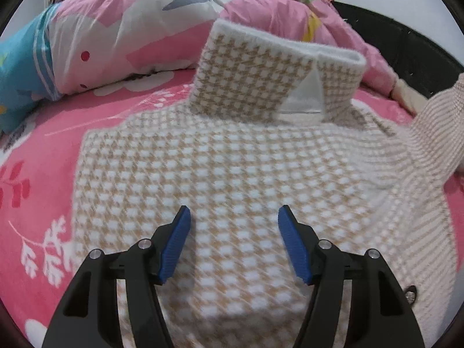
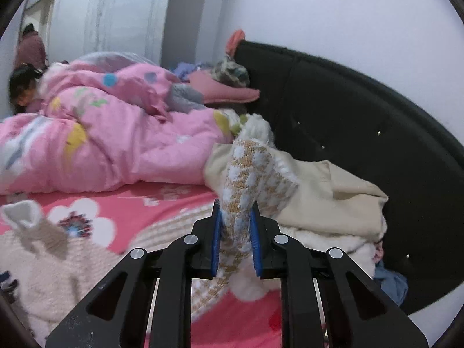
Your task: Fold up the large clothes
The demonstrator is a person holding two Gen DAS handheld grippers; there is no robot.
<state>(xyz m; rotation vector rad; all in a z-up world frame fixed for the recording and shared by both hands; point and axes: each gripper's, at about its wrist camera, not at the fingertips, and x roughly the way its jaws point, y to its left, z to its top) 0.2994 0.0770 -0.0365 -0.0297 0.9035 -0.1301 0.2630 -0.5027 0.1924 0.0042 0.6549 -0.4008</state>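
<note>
- On the bed (image 1: pixel 43 156), the sweater (image 1: pixel 232 174) lies flat.
- Left gripper (image 1: pixel 234 217) hovers over it, fingers spread, grasping nothing.
- Right gripper (image 2: pixel 235 217) fingers clench a sweater fold.

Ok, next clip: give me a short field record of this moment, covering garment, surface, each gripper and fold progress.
garment: tan-and-white houndstooth sweater, spread flat
surface: pink floral bedsheet
left gripper: open, above the sweater's body, nothing between the pads
right gripper: shut on a sweater sleeve, sleeve end sticking up past the pads
nearby: pink quilt, beige clothes pile, black headboard
fold progress: far part already folded over
</note>
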